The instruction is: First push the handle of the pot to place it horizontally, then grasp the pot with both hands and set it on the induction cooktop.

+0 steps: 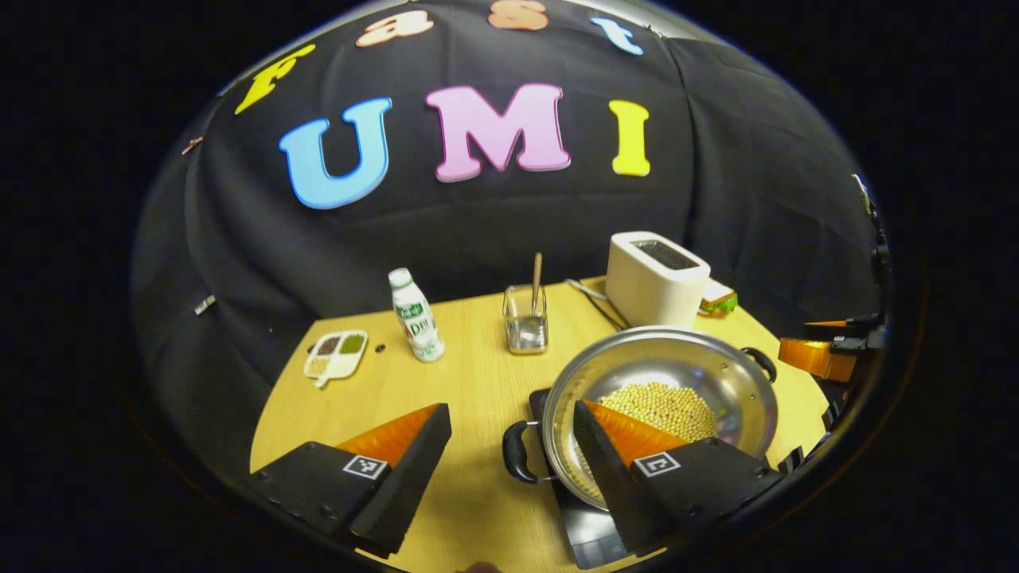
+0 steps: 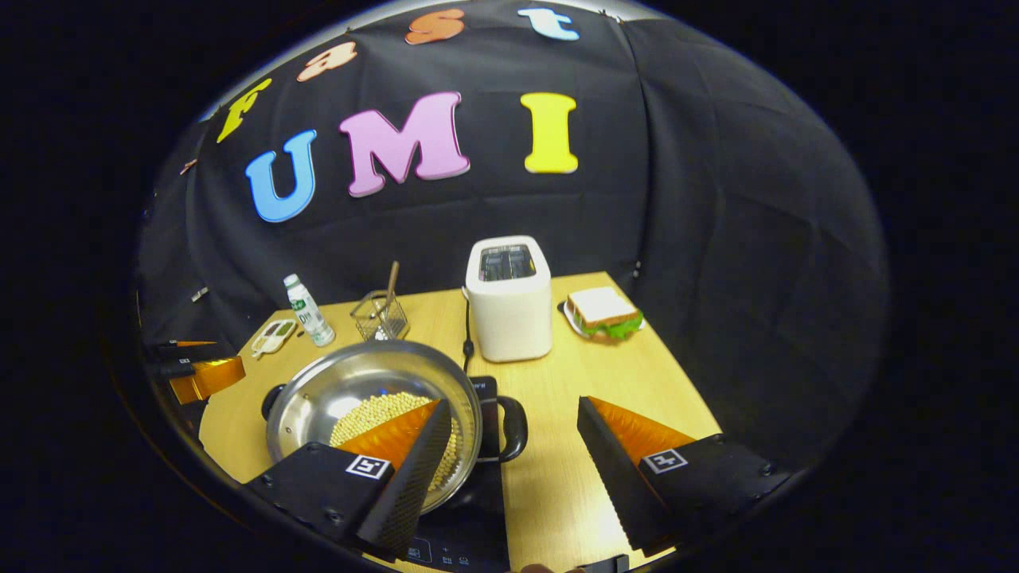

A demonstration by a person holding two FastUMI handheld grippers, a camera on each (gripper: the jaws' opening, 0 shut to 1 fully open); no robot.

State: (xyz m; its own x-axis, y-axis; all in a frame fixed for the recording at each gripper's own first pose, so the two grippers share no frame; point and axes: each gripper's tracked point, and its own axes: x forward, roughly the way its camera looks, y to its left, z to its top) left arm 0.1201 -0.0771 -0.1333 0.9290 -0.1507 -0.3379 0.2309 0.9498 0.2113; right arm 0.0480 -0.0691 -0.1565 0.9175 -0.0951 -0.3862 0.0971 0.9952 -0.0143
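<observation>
A pale wooden table [image 2: 573,374] stands against the draped black cloth wall [image 2: 716,239], which wraps behind and beside the table, folds catching dim overhead light.

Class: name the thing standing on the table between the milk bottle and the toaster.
The wire basket holding a stick, seen in the left gripper view.

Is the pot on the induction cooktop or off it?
On it. The pot sits over the dark induction cooktop, whose edges show beneath it; both grippers are open around its handles.
</observation>
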